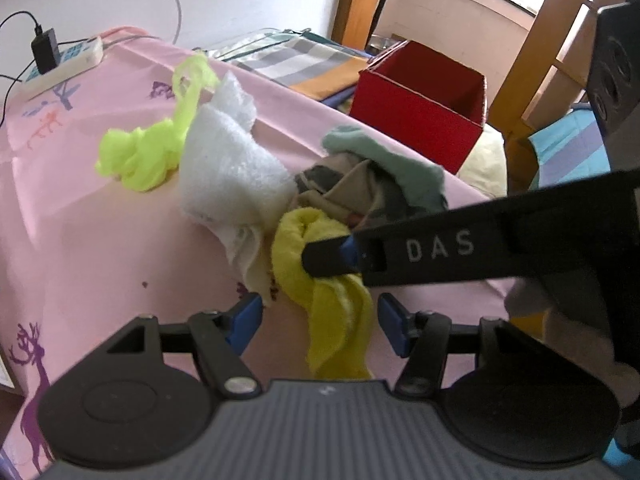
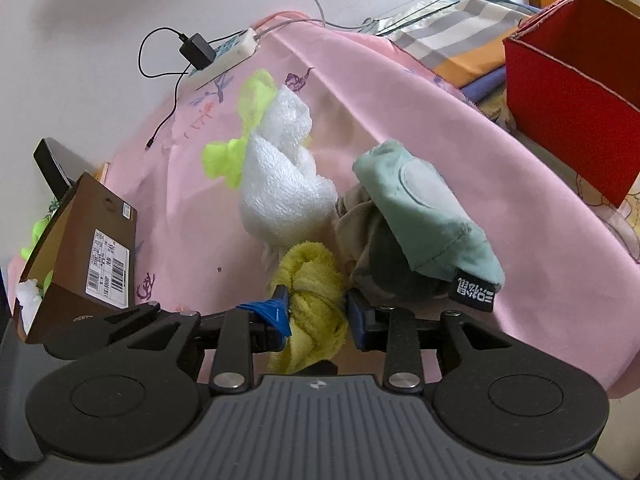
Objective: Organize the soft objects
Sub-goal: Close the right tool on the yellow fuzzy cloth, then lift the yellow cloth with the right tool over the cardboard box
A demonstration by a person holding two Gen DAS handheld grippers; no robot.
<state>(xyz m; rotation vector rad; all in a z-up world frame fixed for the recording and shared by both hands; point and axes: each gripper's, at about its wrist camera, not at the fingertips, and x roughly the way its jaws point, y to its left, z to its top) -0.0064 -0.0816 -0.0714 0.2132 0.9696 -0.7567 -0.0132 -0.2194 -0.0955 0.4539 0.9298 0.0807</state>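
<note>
A pile of soft things lies on the pink cloth: a neon green mesh, a white towel, a grey-brown garment, a pale green cloth and a yellow towel. My right gripper is shut on the yellow towel; it reaches in from the right in the left wrist view. My left gripper is open, its fingers on either side of the yellow towel's hanging end.
A red box stands open at the back right, also in the right wrist view. A brown cardboard box holding soft items stands at the left. A power strip with a charger lies at the far corner. Folded bedding lies behind.
</note>
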